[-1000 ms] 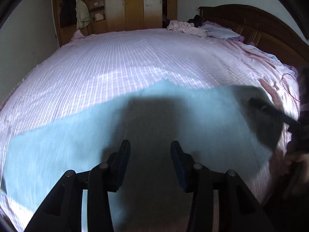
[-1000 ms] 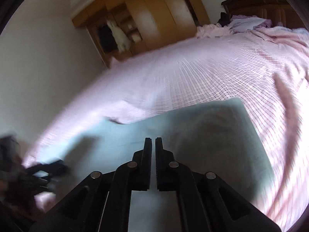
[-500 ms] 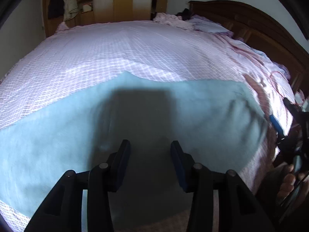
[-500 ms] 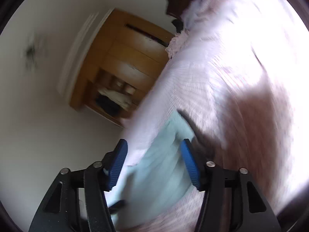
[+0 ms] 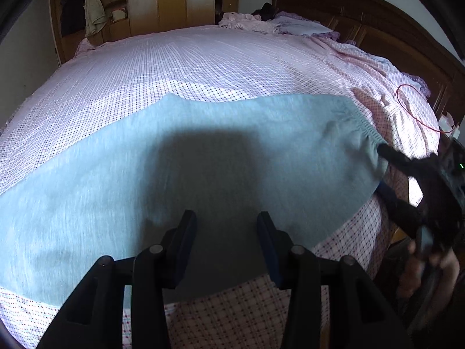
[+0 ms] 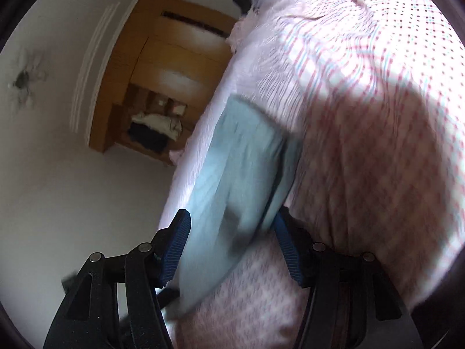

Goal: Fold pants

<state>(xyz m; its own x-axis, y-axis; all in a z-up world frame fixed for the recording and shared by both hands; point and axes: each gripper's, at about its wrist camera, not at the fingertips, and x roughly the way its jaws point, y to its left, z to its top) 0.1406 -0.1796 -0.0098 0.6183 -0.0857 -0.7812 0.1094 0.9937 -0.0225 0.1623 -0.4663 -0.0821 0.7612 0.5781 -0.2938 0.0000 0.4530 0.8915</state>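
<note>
bed (image 5: 232,67) with pink checked sheet fills most of both views, dark wooden headboard (image 5: 377,29) at the far right in the left wrist view, wooden wardrobe (image 5: 162,3) against the back wall. light blue pants (image 5: 145,160) lie flat across the near part of the bed, long and spread sideways, waistband end at the right near the bed edge, slightly puckered there. pile of pink clothes (image 5: 244,21) sits at the far end of the bed by the headboard. thin red cord (image 5: 412,107) lies on the sheet right of the pants.

left gripper (image 5: 225,229) hovers over the near edge of the pants, jaws partway apart, nothing between them. right gripper (image 6: 232,244) is rolled on its side at the waistband end, jaws have just been opening and now stand partway apart; the pants' edge lies between the blue pads, which don't look pressed on it. blurry there. a hand (image 5: 430,264) on the right gripper's handle shows at the right edge of the left wrist view.
</note>
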